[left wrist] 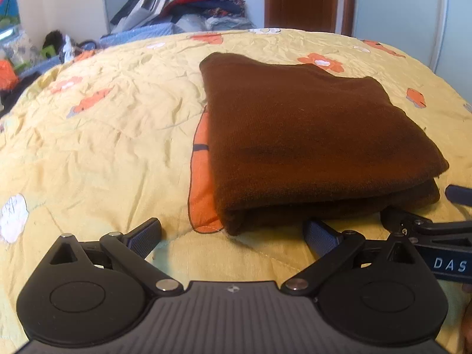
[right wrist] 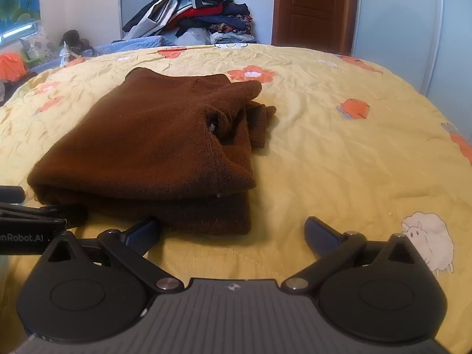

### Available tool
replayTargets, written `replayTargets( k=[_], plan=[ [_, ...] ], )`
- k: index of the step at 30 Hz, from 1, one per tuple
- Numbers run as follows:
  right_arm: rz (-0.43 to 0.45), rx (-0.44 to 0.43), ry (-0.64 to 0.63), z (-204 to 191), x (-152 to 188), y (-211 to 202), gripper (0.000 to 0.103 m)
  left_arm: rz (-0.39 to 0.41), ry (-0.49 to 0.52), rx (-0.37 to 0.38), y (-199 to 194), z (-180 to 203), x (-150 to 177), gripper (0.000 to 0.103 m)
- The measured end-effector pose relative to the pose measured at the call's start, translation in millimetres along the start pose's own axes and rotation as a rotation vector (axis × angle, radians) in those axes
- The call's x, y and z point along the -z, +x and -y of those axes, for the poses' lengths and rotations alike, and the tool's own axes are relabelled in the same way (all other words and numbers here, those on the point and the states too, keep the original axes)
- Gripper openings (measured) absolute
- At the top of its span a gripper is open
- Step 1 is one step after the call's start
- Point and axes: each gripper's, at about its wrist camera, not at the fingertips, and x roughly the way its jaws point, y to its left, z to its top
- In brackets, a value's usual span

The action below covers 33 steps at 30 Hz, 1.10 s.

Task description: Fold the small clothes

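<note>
A brown knit garment (left wrist: 309,135) lies folded in layers on the yellow flowered bedspread (left wrist: 103,135). My left gripper (left wrist: 233,233) is open and empty, just in front of the garment's near left corner. In the right wrist view the same garment (right wrist: 153,147) lies left of centre, with a loose cuff sticking out at its far right. My right gripper (right wrist: 233,233) is open and empty, at the garment's near right corner. Each gripper's fingers show at the edge of the other's view: the right gripper in the left wrist view (left wrist: 427,215), and the left gripper in the right wrist view (right wrist: 35,209).
A pile of mixed clothes (right wrist: 197,11) is heaped beyond the far edge of the bed. A brown door (right wrist: 309,8) and a pale wardrobe panel (right wrist: 398,23) stand behind. The bedspread (right wrist: 339,147) stretches right of the garment.
</note>
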Motion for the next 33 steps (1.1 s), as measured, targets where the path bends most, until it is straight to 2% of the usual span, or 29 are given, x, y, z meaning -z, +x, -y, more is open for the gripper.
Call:
replayTargets(
  k=[4,10,12,15,18,22,33],
  plan=[
    [0.002,-0.003,-0.003,-2,0,-3,0.103,0.035,0.096,-0.012,-2,6,1,0.103],
    [0.006,-0.013,0.002,-1,1,-5,0.103,0.055,0.126,-0.017,-8,8,7,0.103],
    [0.003,-0.007,-0.006,-2,1,-5,0.103,0.030,0.096,0.001,-6,3,4,0.103],
    [0.003,-0.006,-0.006,-3,1,-5,0.103,-0.025,-0.039,0.050,1,-10,-2,0.103],
    [0.003,-0.004,-0.006,-3,1,-5,0.103,-0.005,-0.036,0.036,4,-9,1,0.103],
    [0.003,-0.004,-0.006,-3,1,-5,0.103,0.087,-0.044,0.023,1,-5,16,0.103],
    [0.005,0.003,-0.002,-2,1,-4,0.103,0.087,-0.048,0.023,2,-5,13,0.103]
  ],
)
